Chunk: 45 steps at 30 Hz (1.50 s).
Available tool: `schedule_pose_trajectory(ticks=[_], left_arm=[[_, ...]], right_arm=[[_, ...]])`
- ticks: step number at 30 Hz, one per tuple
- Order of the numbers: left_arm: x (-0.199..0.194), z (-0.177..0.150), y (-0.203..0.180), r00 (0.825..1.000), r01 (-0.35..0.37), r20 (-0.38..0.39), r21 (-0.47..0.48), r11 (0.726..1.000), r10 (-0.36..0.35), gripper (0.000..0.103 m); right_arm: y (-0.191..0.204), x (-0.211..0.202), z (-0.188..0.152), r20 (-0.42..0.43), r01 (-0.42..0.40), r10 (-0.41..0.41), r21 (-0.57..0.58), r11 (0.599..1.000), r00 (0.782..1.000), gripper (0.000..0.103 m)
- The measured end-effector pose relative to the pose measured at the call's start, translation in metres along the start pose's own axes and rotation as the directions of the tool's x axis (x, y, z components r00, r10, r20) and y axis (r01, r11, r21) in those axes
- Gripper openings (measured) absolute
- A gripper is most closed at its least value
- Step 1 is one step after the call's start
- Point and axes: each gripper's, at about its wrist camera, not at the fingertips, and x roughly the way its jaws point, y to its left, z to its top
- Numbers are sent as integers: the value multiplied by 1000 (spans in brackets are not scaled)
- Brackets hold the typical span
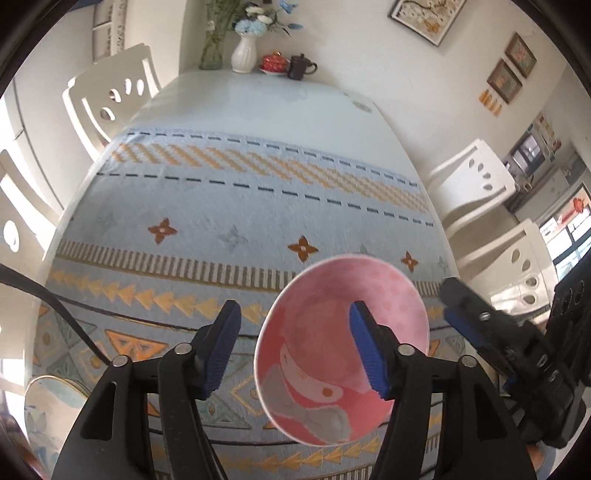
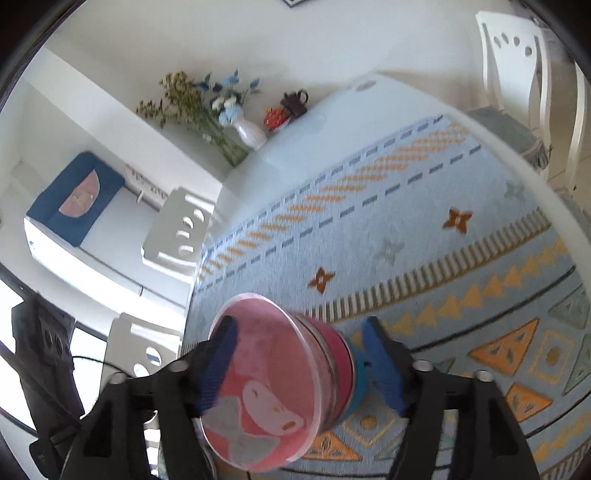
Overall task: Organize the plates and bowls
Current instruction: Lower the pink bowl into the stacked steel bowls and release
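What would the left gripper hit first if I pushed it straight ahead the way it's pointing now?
Probably nothing close: the left gripper is open and empty, and straight ahead lies only the patterned tablecloth. The pink bowl sits near its right finger, depth unclear.

A home dining room: a white worktop (image 1: 258, 99) under a patterned cloth (image 1: 240, 229), white dining chairs (image 1: 110, 99), flower vases (image 1: 243, 51), a teapot (image 1: 301, 66), framed pictures (image 1: 424, 16), possibly a kitchen beyond.

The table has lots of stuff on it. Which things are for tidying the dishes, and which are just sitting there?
For the job: pink bowl, held by the right gripper; plate.

Just sitting there: vases, teapot, red pot, chairs.
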Motion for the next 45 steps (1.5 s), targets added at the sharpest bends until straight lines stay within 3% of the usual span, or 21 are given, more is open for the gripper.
schedule_pose_trajectory(ticks=[4, 10, 16, 23, 25, 30, 35, 41, 44, 45], left_arm=[[8, 1, 10, 1000, -2, -22, -46, 999, 1, 60], [30, -7, 21, 996, -10, -87, -76, 997, 3, 64], [54, -12, 26, 988, 42, -145, -113, 993, -58, 80], [87, -13, 24, 969, -54, -245, -87, 995, 31, 80], [93, -15, 26, 968, -37, -249, -96, 995, 12, 83], [99, -14, 36, 965, 22, -254, -159, 987, -63, 91], [103, -15, 45, 957, 67, -261, -211, 975, -123, 91], [103, -17, 47, 960, 60, -254, -230, 971, -119, 92], [103, -19, 45, 957, 73, -257, -245, 967, -137, 86], [103, -21, 43, 951, 96, -262, -261, 961, -166, 76]], right_arm=[[-7, 0, 8, 4, -6, 6, 21, 1000, 1000, 81], [-32, 32, -3, -157, 16, 3, 125, 992, 988, 82], [-39, 56, -14, -234, 49, -19, 124, 991, 972, 86], [-45, 83, -22, -313, 103, -70, 91, 990, 947, 87], [-50, 87, -23, -324, 106, -68, 102, 989, 944, 90], [-55, 92, -21, -311, 77, -28, 149, 986, 950, 99], [-54, 105, -24, -329, -5, 68, 190, 982, 942, 103], [-50, 108, -27, -321, -47, 112, 203, 978, 940, 103], [-51, 110, -29, -335, -72, 148, 230, 970, 931, 103], [-52, 112, -30, -347, -86, 173, 252, 964, 922, 102]])
